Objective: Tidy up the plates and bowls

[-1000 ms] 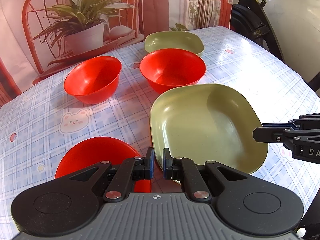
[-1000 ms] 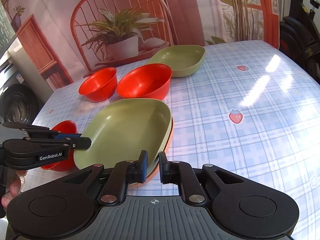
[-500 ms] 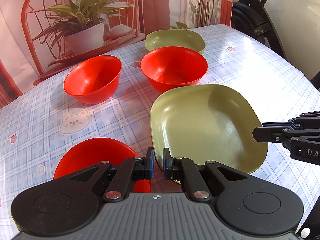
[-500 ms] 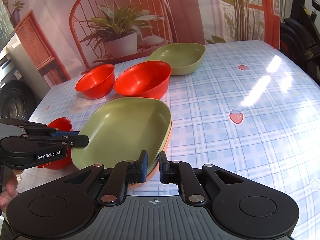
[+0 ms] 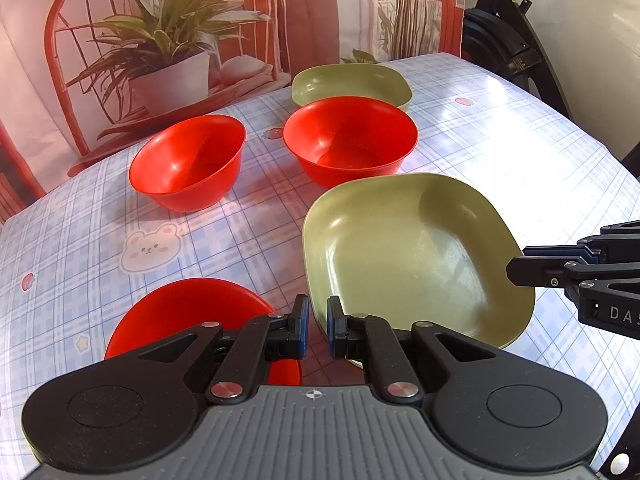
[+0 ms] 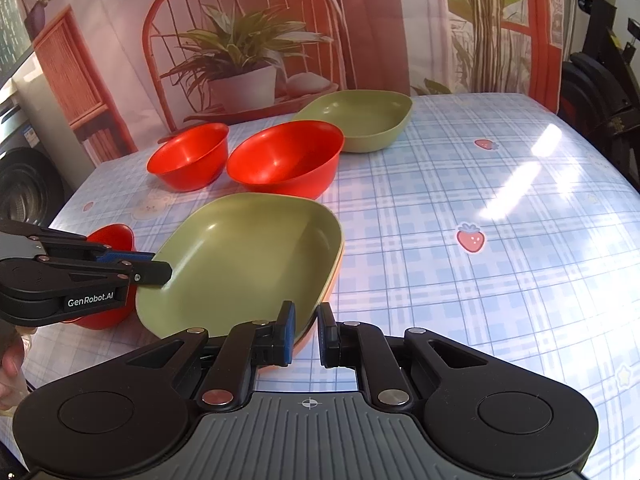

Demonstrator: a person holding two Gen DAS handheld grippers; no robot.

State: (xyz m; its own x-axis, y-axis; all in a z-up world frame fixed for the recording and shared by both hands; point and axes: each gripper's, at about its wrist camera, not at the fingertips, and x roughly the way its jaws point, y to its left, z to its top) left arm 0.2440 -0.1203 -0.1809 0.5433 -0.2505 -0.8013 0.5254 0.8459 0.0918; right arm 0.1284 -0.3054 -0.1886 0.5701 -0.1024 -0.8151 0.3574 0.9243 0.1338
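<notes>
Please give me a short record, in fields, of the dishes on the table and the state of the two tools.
surface: table with a blue checked cloth
red bowls: three, one near the left tool, two further back
green plates: near plate, far plate behind the bowls
near plate stack: an orange rim shows beneath it in the right wrist view
left tool: shut, holding nothing, at the near plate's edge
right tool: shut, holding nothing, at the plate's opposite edge
</notes>
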